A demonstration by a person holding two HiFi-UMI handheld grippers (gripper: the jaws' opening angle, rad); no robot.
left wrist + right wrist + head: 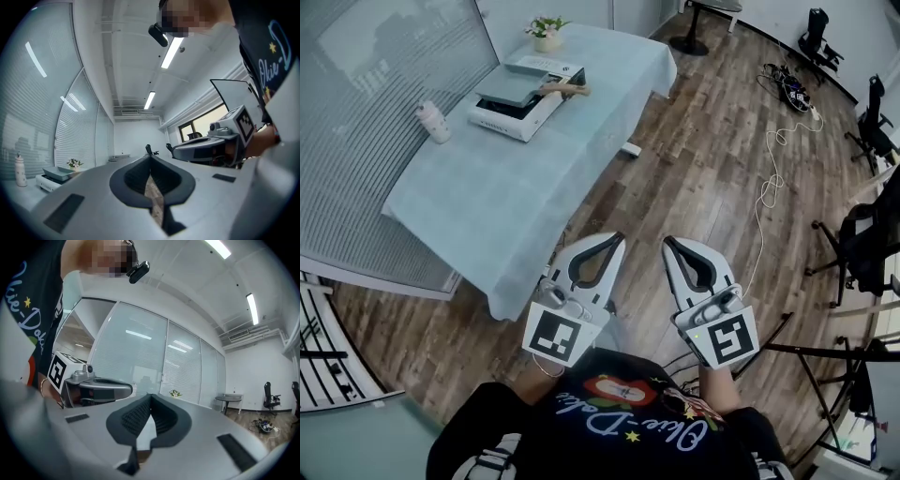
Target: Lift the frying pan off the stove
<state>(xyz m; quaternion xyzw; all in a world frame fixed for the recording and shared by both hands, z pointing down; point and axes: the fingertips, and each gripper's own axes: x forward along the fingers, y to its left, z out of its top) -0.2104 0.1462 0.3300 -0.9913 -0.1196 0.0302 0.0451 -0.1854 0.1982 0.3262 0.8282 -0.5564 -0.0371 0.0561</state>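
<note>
Jaws are shut and empty on left gripper [612, 240] and right gripper [671, 244]; frying pan [508, 84], judged stiff and heavy, is best taken by its handle [565, 90].

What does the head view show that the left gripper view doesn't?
Only the head view: the tangled black and white cables on the brown wooden floor, and the left gripper from above, with its black-and-white marker cube.

Only the left gripper view: the long ceiling lights and a bright window.

Both: the grey square frying pan on the white stove, the white bottle, the small flower pot and the right gripper.
</note>
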